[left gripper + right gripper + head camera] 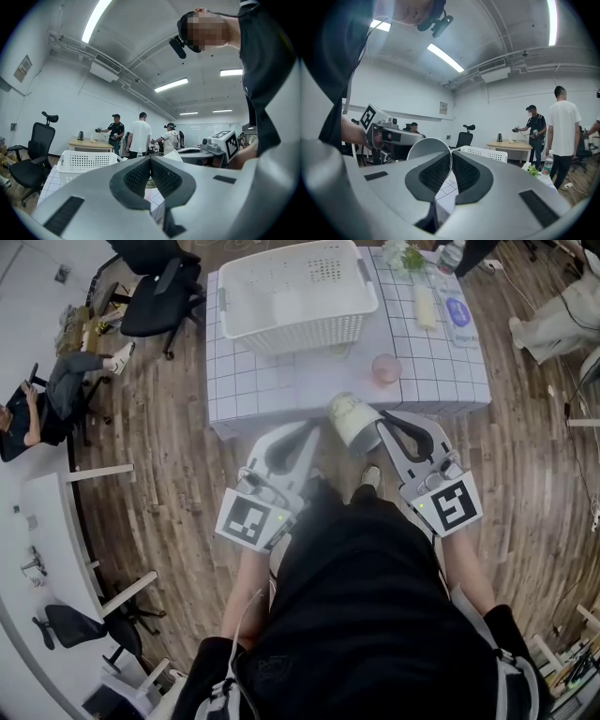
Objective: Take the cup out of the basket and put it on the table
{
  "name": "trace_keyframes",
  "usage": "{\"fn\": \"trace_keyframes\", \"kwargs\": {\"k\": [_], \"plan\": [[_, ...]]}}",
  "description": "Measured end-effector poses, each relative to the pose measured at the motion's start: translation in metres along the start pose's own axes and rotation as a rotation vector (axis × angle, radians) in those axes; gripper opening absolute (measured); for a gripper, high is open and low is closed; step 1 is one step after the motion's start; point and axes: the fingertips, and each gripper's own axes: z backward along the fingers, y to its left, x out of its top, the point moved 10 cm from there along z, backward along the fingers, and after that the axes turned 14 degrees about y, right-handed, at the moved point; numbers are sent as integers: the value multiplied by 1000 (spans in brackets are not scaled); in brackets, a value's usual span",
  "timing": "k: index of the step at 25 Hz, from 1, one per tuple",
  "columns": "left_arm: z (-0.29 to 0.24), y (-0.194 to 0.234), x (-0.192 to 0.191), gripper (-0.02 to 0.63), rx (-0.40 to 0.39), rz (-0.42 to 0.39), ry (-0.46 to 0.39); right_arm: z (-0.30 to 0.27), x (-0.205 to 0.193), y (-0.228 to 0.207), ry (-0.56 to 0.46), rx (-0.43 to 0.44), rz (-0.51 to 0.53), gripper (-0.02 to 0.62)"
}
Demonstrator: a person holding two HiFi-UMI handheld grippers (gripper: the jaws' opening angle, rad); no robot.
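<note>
A white paper cup point(352, 418) with a green print hangs tilted just in front of the table's near edge, outside the white laundry basket point(295, 292). My right gripper point(376, 424) is shut on the cup's wall. In the right gripper view the cup's rim point(427, 147) is pinched between the dark pads point(466, 172). My left gripper point(313, 429) sits just left of the cup, shut and empty; its pads point(137, 177) meet in the left gripper view. The basket looks empty inside.
The table point(272, 385) has a white grid cloth. On it stand a pink cup point(386, 368), a pale bottle point(425, 306), a flat blue-and-white pack point(457, 311) and a green plant point(407, 256). Office chairs point(159, 292) stand left. People stand at the room's far side point(139, 133).
</note>
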Motion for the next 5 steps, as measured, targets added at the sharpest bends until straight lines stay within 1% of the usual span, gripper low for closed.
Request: {"fn": "trace_keyframes", "kwargs": {"k": [5], "plan": [[1, 6, -5, 9, -15, -19, 11, -5, 0, 3, 4, -19, 4, 32]]}}
